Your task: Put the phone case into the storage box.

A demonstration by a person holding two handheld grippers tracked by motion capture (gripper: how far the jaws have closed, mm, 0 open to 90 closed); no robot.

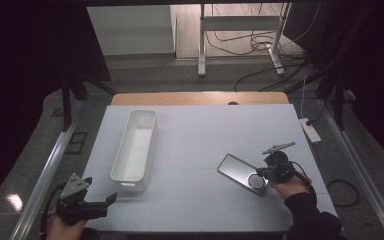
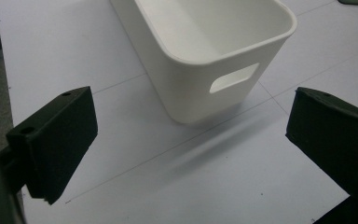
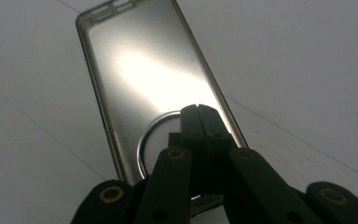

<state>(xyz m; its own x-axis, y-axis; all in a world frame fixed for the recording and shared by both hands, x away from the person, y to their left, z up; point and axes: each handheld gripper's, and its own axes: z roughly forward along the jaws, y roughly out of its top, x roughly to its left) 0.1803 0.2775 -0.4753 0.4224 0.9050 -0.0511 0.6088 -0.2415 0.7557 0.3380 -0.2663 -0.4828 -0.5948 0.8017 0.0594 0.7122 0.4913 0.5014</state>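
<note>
- The metal tray (image 1: 242,174), a flat, shiny, long rectangle with rounded corners and a ring (image 1: 256,181) on its near end, lies on the white counter (image 1: 200,145) at the right, near the front edge.
- In the high view its long axis runs on a slant: the far end points up and to the left, toward the middle of the counter, and the ring end points down and to the right, at the right gripper (image 1: 267,172).
- The right gripper's jaws are pressed together over the ring end of the tray; whether they pinch the ring itself or the tray's rim I cannot tell.
- The right gripper view shows what the high view does not: the tray (image 3: 144,84) has a raised rim, small slots at its far end, and the ring (image 3: 161,140) sits right at the closed jaw tips of the right gripper (image 3: 199,108).
- The left gripper (image 1: 92,202) rests at the counter's near left corner, jaws spread wide with nothing between them.
- The left gripper view gives the white bin (image 2: 205,51) close up, with a handle slot in its end wall; the high view shows that bin (image 1: 135,147) as long and narrow, running front to back, well apart from the tray.
</note>
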